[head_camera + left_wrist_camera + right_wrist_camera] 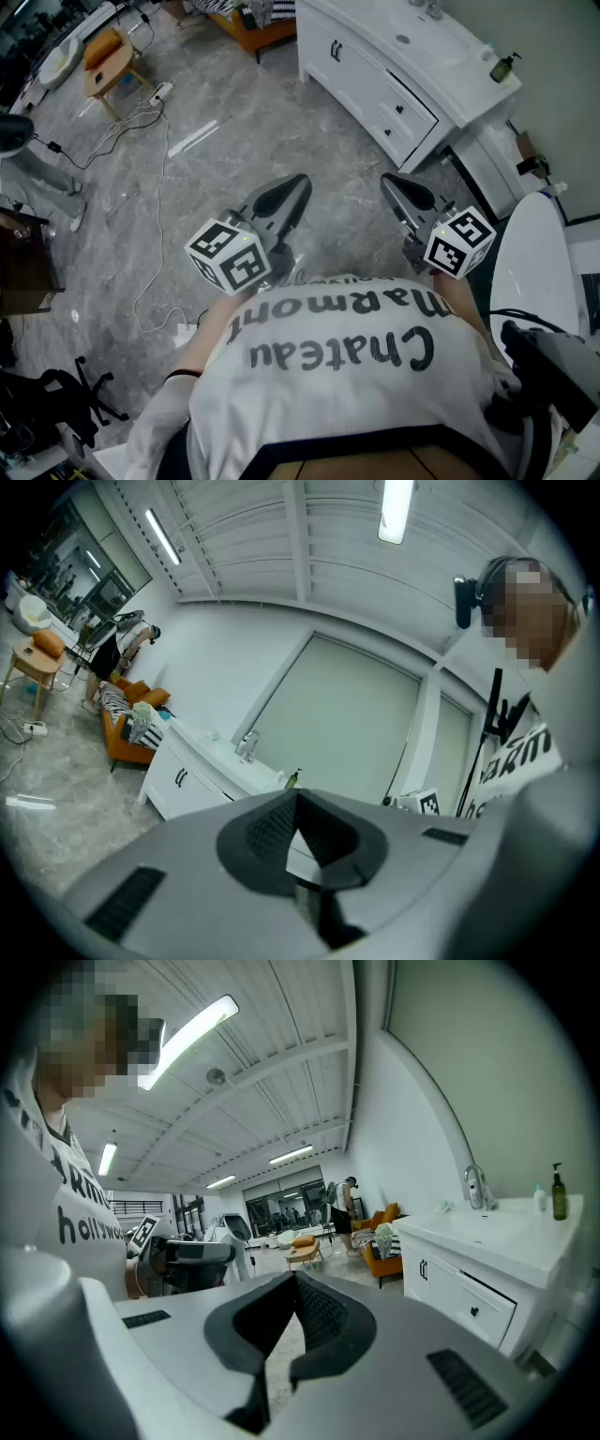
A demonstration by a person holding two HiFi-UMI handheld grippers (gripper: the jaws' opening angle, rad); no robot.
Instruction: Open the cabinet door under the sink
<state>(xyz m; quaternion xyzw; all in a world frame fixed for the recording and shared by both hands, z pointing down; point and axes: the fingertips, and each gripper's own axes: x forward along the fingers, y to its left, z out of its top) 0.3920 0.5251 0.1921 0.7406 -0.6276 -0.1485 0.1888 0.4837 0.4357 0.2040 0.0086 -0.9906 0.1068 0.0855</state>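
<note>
1. Head view: the cabinet door under the sink is seen shut. Its pair of dark handles shows on the white front, well ahead of both sets of jaws, and nothing touches it.
2. In the right gripper view the same door is found beyond the jaw tips and off to their right. A knobbed drawer sits nearer, and a faucet and a soap bottle stand up on top.
3. The right gripper is carried close to the chest. Its jaws are clenched tip to tip with nothing between them, and only floor is glimpsed through the notch behind the tips.
4. The left gripper is held level beside it, jaws likewise pressed together and empty. In its own view the cabinet is seen past its tips and to their left.
5. Both tools are judged to be tucked in and raised because the approach is not yet under way. The door is out of reach, and a pair of jaws would have to be parted before a handle could be taken.
6. Further out, grey marbled floor is spread between the jaws and the cabinet. A white cable is trailed well to the left of the left jaws. A small wooden table and an orange sofa are set far beyond the tips.
</note>
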